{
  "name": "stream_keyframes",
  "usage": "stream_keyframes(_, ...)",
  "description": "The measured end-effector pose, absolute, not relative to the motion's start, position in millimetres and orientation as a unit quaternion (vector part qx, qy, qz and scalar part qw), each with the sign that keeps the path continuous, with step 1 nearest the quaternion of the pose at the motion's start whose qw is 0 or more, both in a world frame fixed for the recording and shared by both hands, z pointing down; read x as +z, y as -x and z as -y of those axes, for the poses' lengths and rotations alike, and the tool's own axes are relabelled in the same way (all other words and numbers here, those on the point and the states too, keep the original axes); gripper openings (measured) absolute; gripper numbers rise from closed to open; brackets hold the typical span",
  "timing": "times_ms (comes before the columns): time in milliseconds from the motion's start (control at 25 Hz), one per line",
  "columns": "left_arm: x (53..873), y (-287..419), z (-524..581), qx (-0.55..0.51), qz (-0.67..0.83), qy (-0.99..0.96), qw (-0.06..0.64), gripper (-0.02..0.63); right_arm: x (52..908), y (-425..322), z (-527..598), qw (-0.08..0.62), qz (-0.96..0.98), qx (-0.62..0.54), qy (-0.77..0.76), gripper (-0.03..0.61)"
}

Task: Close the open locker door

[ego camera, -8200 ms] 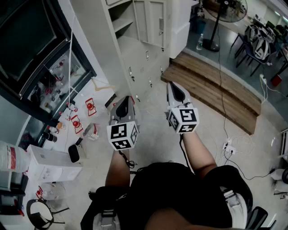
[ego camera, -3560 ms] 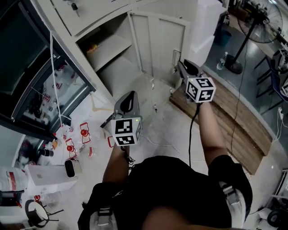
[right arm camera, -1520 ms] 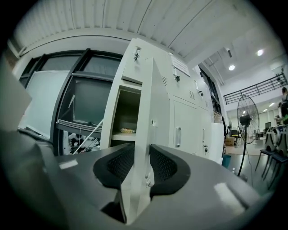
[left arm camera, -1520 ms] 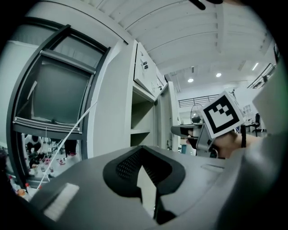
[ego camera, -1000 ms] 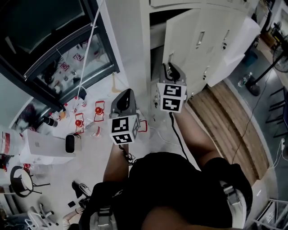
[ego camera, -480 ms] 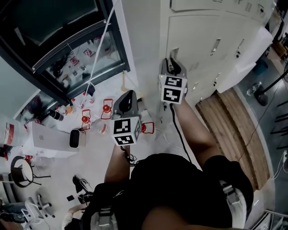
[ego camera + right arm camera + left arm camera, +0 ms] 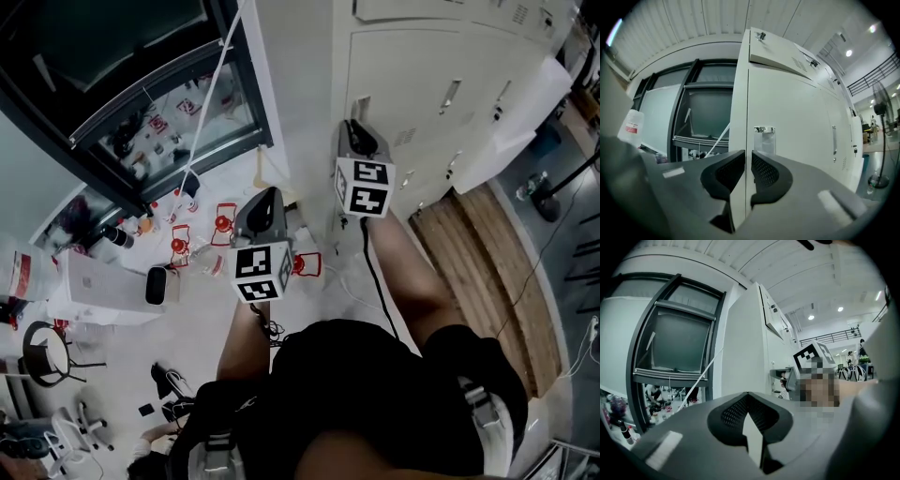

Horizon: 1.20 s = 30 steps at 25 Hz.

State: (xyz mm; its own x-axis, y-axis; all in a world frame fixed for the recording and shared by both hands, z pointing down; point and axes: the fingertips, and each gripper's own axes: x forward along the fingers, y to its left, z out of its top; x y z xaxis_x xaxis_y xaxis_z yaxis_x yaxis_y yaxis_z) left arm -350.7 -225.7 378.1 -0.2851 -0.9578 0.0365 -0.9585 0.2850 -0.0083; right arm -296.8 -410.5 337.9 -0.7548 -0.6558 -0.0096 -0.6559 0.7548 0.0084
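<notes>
At the upper left of the head view we see a dark window [image 7: 122, 84], with small red objects [image 7: 222, 223] scattered on the floor below it. Just left of centre we hold the left gripper [image 7: 265, 197] over the floor. Its own view shows the jaws together at the tips, with nothing in them. Right of centre, the right gripper [image 7: 352, 129] points at the left edge of the locker door [image 7: 422, 75], just below its handle [image 7: 361, 105]. We cannot tell whether it touches. Its jaws are closing with a narrow gap between them and grip nothing. The locker door lies flush with the locker front at the upper right.
</notes>
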Motion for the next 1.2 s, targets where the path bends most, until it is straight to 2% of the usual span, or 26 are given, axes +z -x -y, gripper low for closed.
stream_keyframes(360, 370, 313, 238, 0.011, 0.787, -0.617, 0.006, 0.000, 319, 228, 359, 0.057, -0.950, 0.037, 0.305, 0.052)
stream_keyframes(520, 369, 289, 250, 0.010, 0.775, -0.632, 0.005, 0.000, 312, 176, 351, 0.076, -0.942, 0.038, 0.323, 0.011)
stream_keyframes(640, 372, 269, 256, 0.010, 0.766, -0.643, 0.007, 0.000, 317, 137, 353, 0.084, -0.936, 0.025, 0.341, 0.011)
stream_keyframes(880, 376, 235, 271, 0.011, 0.748, -0.664, 0.009, 0.000, 349, 89, 367, 0.060, -0.926, 0.010, 0.371, 0.010)
stream_keyframes(1200, 372, 201, 290, 0.015, 0.728, -0.686, 0.003, 0.000, 363, 66, 370, 0.043, -0.923, 0.012, 0.382, 0.009)
